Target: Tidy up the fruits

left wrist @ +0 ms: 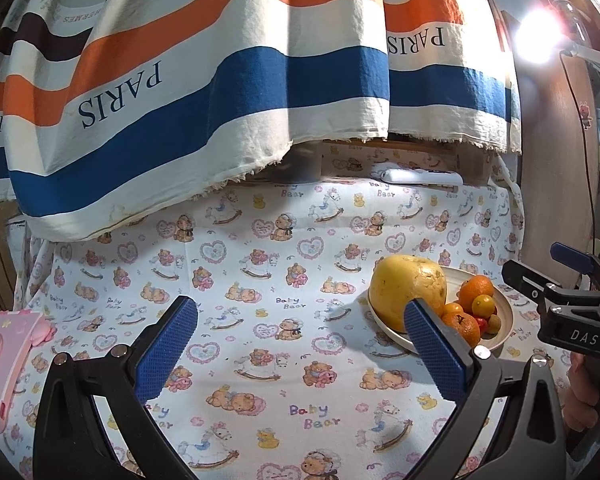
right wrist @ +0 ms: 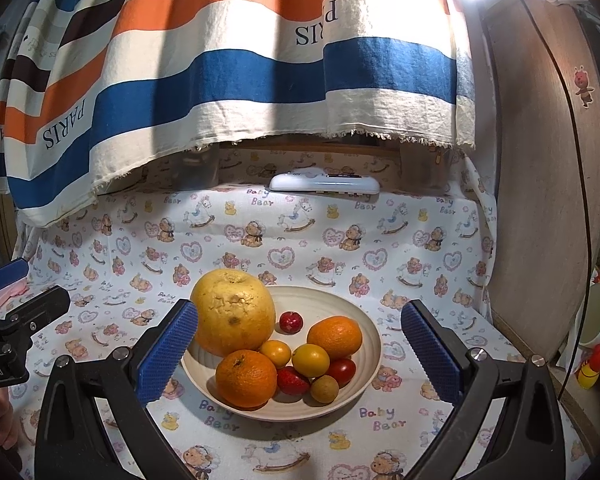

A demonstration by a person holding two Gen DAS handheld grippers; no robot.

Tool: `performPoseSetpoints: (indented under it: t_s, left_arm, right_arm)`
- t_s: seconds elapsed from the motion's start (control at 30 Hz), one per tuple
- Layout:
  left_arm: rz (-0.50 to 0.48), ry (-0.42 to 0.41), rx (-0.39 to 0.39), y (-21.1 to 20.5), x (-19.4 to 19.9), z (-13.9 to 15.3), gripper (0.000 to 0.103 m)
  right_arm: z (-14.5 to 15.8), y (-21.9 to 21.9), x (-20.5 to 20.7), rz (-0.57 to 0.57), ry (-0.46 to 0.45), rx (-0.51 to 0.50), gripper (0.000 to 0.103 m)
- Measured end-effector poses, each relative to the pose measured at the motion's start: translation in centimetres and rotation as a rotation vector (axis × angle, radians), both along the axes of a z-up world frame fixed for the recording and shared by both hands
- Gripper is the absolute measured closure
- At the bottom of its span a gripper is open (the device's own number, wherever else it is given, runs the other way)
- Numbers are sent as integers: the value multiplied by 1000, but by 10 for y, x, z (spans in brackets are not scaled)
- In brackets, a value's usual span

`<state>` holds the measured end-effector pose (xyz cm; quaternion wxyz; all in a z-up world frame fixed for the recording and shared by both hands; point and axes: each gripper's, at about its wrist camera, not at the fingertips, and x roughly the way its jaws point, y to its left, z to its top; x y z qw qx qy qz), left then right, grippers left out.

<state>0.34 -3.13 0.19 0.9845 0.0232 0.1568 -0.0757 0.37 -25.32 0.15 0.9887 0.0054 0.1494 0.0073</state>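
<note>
1. Spread wide and holding nothing: right gripper (right wrist: 298,354), its blue pads (right wrist: 168,354) well apart on either side of the cream bowl (right wrist: 370,330).
2. Likewise spread and holding nothing: left gripper (left wrist: 300,354), hanging over bare bear-print tablecloth (left wrist: 260,264), nothing between its pads (left wrist: 166,354).
3. All gathered in the bowl: a big yellow pomelo (right wrist: 232,312) at the back left, an orange (right wrist: 246,378) at the front, a second orange (right wrist: 335,337) to the right, two small yellow citrus (right wrist: 310,360) in the middle, a strawberry (right wrist: 292,380), a cherry tomato (right wrist: 342,372), a small red fruit (right wrist: 291,322) toward the back and a brownish round fruit (right wrist: 324,389) at the front rim.
4. Straight ahead of the right gripper and framed between its fingers: the bowl. Off to the right of the left gripper, partly hidden behind that gripper's right pad in the left wrist view.
5. Nearer and better lined up, by that reckoning: the right gripper.
6. No long axis to speak of on the round fruit; the pomelo too broad for an easy pinch, the front orange the closest and least crowded pick.
7. Unclear where sorted fruit should go: no second dish visible on the cloth, only a white remote (right wrist: 324,184) at the back and a pink gadget (left wrist: 8,354) at the far left.
8. Risk, probably: nudging small fruit out over the low rim when closing on a neighbour.
</note>
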Motion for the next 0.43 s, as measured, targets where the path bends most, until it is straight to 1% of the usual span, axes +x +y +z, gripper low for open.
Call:
performPoseSetpoints:
  t_s: [0.23,0.43]
  left_arm:
    - [10,17,2,0,2,-1,0]
    - [12,12,1,1,2,-1,0]
  right_arm:
    - [-1,1,2,9,10,0,1]
    - [-1,1,3,25,17,0,1]
